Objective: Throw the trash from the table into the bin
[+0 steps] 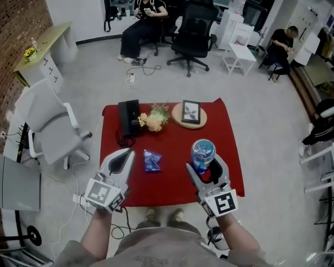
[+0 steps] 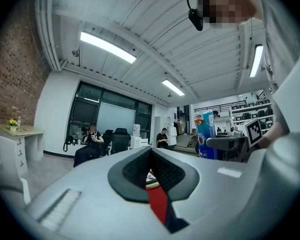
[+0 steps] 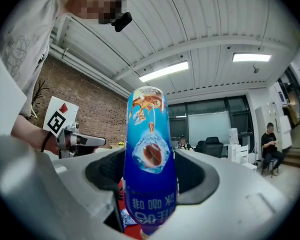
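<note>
A tall blue drink can (image 1: 203,149) stands upright between the jaws of my right gripper (image 1: 204,166), which is shut on it above the red table's (image 1: 178,177) near right part. In the right gripper view the can (image 3: 149,159) fills the middle. A crumpled blue wrapper (image 1: 152,160) lies on the table between the two grippers. My left gripper (image 1: 128,156) hovers over the near left of the table, jaws together and empty; in its own view (image 2: 151,156) only a thin strip of red table shows between them. No bin shows in any view.
At the table's far side are a black box (image 1: 128,117), a bunch of flowers (image 1: 153,119) and a framed picture on a round wooden board (image 1: 189,114). A white chair (image 1: 50,124) stands left of the table. Office chairs and seated people are farther back.
</note>
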Demonstrator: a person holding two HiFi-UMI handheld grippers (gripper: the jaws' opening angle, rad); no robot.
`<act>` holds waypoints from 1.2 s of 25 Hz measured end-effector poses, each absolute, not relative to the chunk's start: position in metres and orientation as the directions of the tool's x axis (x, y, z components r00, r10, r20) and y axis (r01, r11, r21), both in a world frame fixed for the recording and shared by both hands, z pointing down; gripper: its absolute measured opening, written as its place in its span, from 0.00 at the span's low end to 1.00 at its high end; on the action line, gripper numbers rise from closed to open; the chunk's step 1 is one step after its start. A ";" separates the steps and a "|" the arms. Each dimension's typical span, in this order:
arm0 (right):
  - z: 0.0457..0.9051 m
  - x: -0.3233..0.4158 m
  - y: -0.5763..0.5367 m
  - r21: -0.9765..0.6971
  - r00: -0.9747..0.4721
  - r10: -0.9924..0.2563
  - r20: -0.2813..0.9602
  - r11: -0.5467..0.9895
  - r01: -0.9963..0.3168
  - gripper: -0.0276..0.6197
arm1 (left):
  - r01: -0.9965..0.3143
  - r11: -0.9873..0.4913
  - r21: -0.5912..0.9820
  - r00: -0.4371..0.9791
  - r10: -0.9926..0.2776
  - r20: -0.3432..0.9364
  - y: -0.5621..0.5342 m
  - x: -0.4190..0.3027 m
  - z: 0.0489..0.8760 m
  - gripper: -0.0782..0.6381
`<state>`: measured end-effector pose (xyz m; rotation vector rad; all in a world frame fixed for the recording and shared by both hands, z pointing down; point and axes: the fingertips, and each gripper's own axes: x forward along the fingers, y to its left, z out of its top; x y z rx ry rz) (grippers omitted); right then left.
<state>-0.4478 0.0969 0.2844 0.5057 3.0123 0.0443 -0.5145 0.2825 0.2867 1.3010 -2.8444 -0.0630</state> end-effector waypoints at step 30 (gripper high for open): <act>0.306 -0.240 -0.031 0.077 -0.930 -0.367 -0.009 0.927 -0.366 0.49 | -0.998 0.004 0.068 -0.003 -1.000 0.013 0.080 -0.400 0.326 0.12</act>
